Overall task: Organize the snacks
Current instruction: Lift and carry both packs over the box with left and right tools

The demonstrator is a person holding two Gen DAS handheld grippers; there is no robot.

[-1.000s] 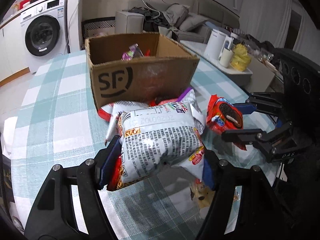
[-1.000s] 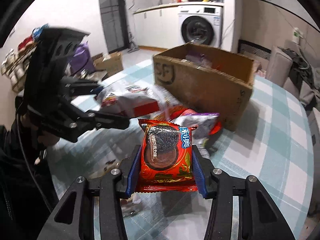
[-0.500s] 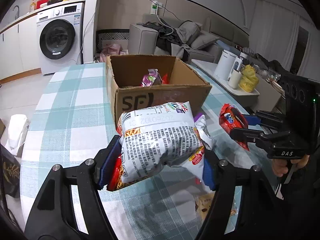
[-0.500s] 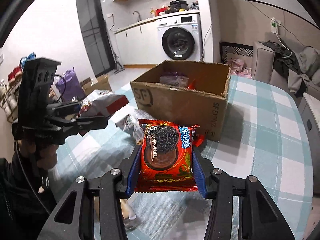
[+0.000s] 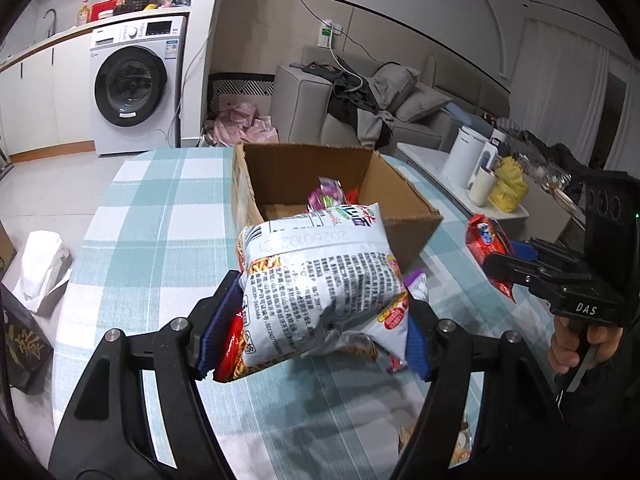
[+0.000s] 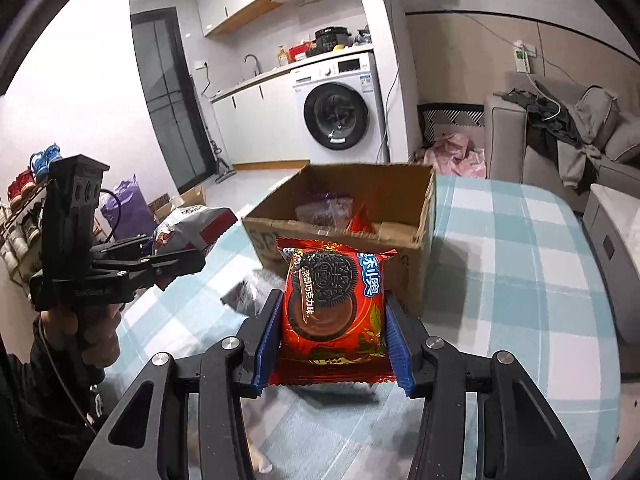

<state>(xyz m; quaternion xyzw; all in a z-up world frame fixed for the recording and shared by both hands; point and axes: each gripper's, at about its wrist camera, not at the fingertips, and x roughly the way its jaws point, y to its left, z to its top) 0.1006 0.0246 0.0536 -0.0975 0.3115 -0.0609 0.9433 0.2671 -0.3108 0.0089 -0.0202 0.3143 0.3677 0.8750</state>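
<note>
Snacks are riding in both claws: the left gripper [image 5: 316,332] is clamping a white noodle packet [image 5: 320,280] at lower centre of its view, and the right gripper [image 6: 332,344] is pinching a red cookie pack [image 6: 332,304] between its blue pads, also lower centre.

Compared with a second ago, both packs are sitting higher against the scene. The cardboard box [image 5: 404,216] is now lying beyond and beneath them, its open top showing, where before only its printed front wall was facing the left camera. I judge both snacks are being carried up toward the box for dropping in; neither is over the opening yet.

Outward from the claws, the checked tablecloth [image 6: 520,280] is filling the middle of both views. Inside the box, a purple wrapper [image 5: 326,198] and something red are partly hidden by the wall and the noodle packet. More loose packs are lying cut off beneath the left claw, too blurred to name.
</note>
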